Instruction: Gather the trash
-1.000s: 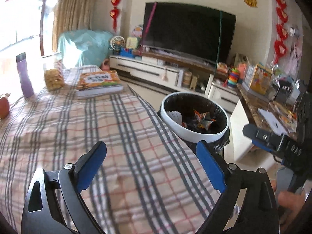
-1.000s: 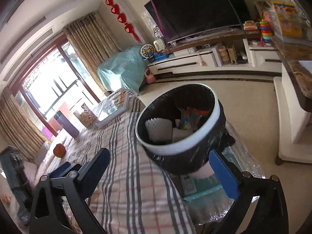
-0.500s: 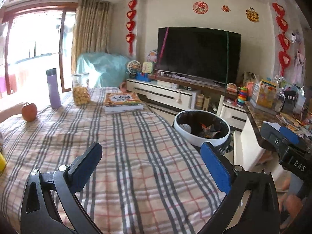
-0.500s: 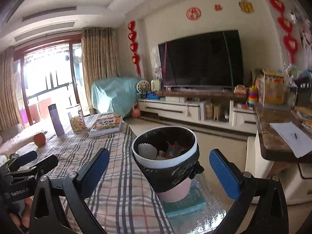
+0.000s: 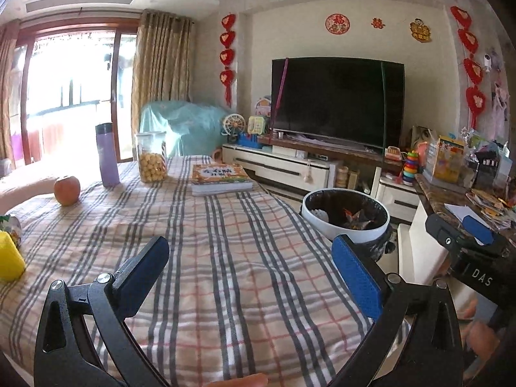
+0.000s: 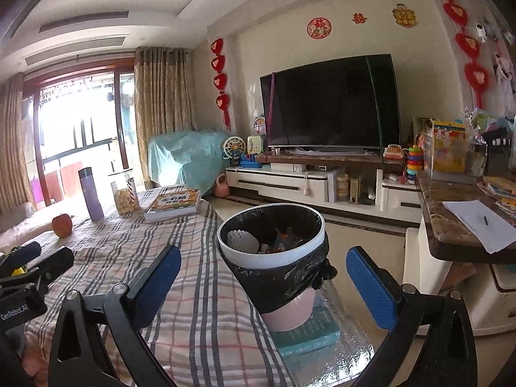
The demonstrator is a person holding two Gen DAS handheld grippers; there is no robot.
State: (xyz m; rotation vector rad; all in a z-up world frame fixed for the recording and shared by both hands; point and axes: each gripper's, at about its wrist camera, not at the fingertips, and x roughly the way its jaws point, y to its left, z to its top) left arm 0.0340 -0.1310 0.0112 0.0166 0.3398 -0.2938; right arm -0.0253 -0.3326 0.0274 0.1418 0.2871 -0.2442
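A pink trash bin (image 6: 283,309) with a white rim and black liner stands beside the table's right edge; crumpled white and colourful trash lies inside it. It also shows in the left wrist view (image 5: 345,214). My left gripper (image 5: 251,269) is open and empty above the plaid tablecloth (image 5: 200,245). My right gripper (image 6: 264,282) is open and empty, held in front of the bin. A yellow object (image 5: 9,256) and a crumpled colourful item (image 5: 11,225) lie at the table's left edge.
An apple (image 5: 66,190), a purple bottle (image 5: 108,159), a snack jar (image 5: 151,158) and a book (image 5: 219,179) sit at the table's far end. A TV stand (image 6: 309,187) lines the back wall. A cluttered counter (image 6: 464,219) stands to the right.
Both grippers have pulled back and levelled out from over the bin. The bin now looks smaller and farther away. Both stay open and empty.
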